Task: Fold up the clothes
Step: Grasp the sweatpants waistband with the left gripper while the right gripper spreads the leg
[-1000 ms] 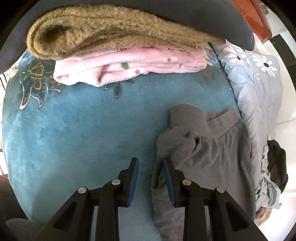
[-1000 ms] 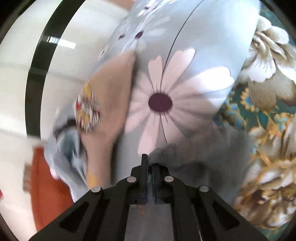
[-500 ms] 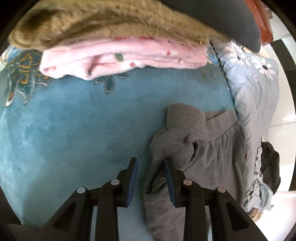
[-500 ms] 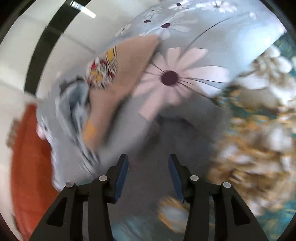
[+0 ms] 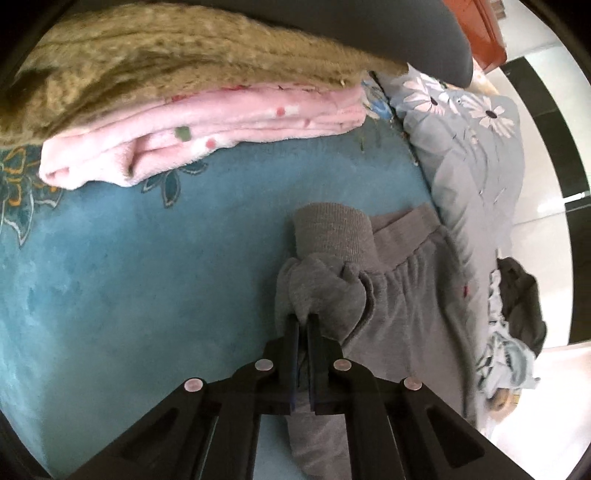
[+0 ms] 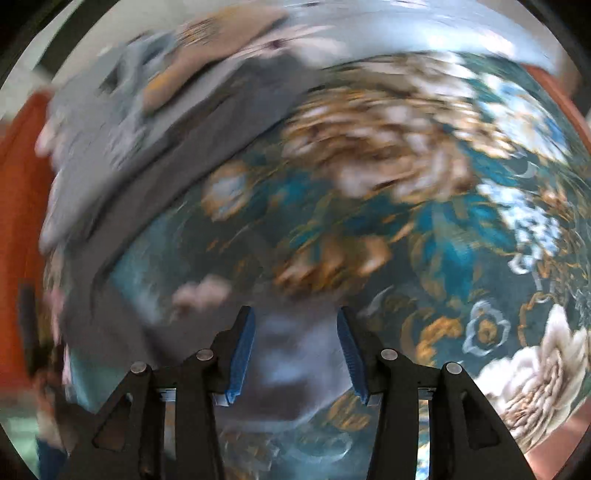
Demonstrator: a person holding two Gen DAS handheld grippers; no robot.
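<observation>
Grey sweatpants point(image 5: 406, 295) lie bunched on a blue plush blanket point(image 5: 147, 277), with a ribbed cuff point(image 5: 332, 232) folded up over the waistband. My left gripper point(image 5: 303, 321) is shut on a fold of the grey fabric at the garment's left edge. The right wrist view is badly blurred by motion. There my right gripper point(image 6: 295, 325) stands open above the flowered blanket point(image 6: 406, 221) with nothing held between its blue pads. The grey sweatpants point(image 6: 221, 122) show as a smear at the upper left, away from its fingers.
A folded stack sits at the far side of the blanket: a pink fleece point(image 5: 221, 122), an olive fuzzy piece point(image 5: 166, 55) and a dark grey one point(image 5: 369, 22). A pale blue daisy quilt point(image 5: 480, 155) runs along the right, with a dark garment point(image 5: 521, 295) on it.
My left gripper has closed onto the grey fabric. My right gripper opened, let go of the grey cloth and swung away across the flowered blanket, rolling as it went.
</observation>
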